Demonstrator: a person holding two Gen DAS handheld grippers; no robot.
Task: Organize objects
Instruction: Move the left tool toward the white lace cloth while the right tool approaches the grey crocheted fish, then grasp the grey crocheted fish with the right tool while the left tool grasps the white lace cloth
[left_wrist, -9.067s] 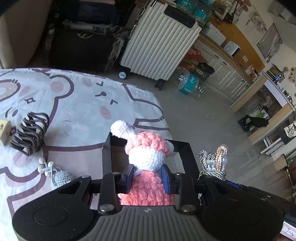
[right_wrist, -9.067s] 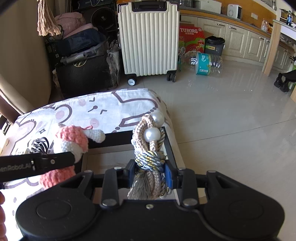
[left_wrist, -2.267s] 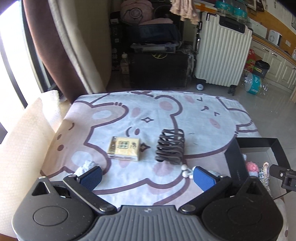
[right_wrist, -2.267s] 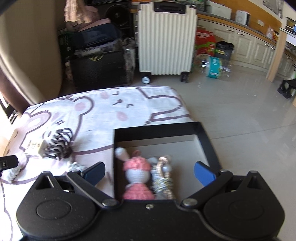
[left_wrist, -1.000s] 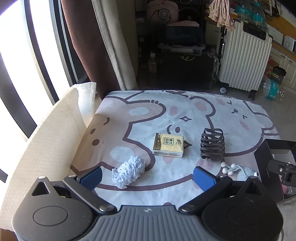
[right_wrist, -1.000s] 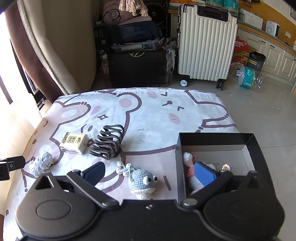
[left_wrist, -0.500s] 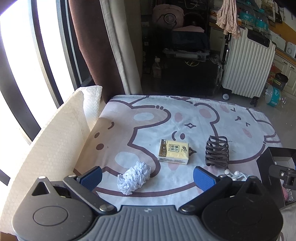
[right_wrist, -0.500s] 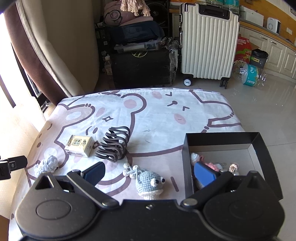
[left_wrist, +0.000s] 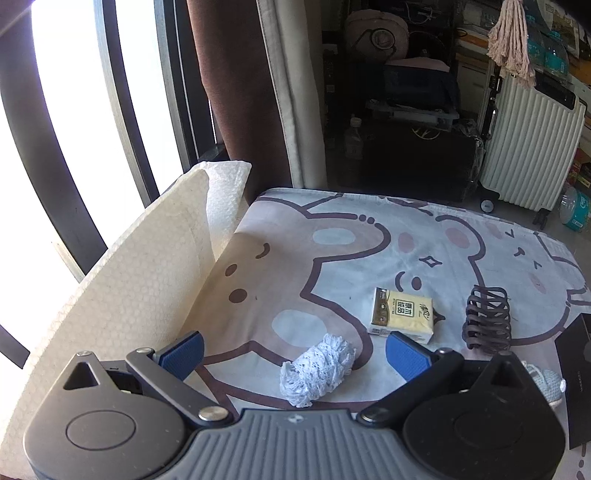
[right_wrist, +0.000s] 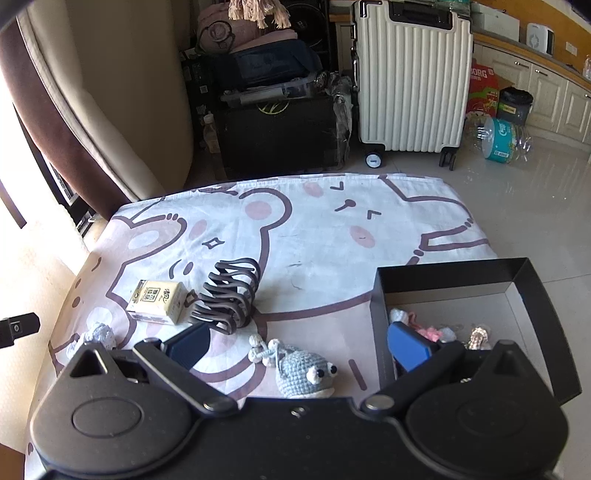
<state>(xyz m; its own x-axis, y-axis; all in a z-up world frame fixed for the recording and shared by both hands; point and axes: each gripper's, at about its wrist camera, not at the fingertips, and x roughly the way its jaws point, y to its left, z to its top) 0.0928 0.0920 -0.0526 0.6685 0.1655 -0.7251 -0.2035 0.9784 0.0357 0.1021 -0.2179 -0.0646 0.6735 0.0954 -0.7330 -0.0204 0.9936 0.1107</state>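
**Both hand-held grippers open over the bench, four things still on the cloth**

The left hand-held gripper (left_wrist: 293, 350) hung with its jaws spread wide and nothing between them, just above the white lace bundle (left_wrist: 317, 369) near the front edge of the bench (left_wrist: 332, 236). Beyond it lay the yellow tissue pack (left_wrist: 402, 315), and just to its right the dark hair claw (left_wrist: 487, 318), the two close but apart. A white foam sheet (left_wrist: 147, 280) stood against the bench's left edge.

The right hand-held gripper (right_wrist: 297, 345) was likewise wide open and empty. The grey crochet fish (right_wrist: 303, 371) lay between its fingers, near the front edge. The black box (right_wrist: 454, 271) sat at the bench's right front corner, its far wall upright, with the pink crochet doll (right_wrist: 430, 332) and the rope knot (right_wrist: 478, 338) inside. The far half of the cloth lay bare, and the tiled floor (right_wrist: 535, 206) opened out to the right.
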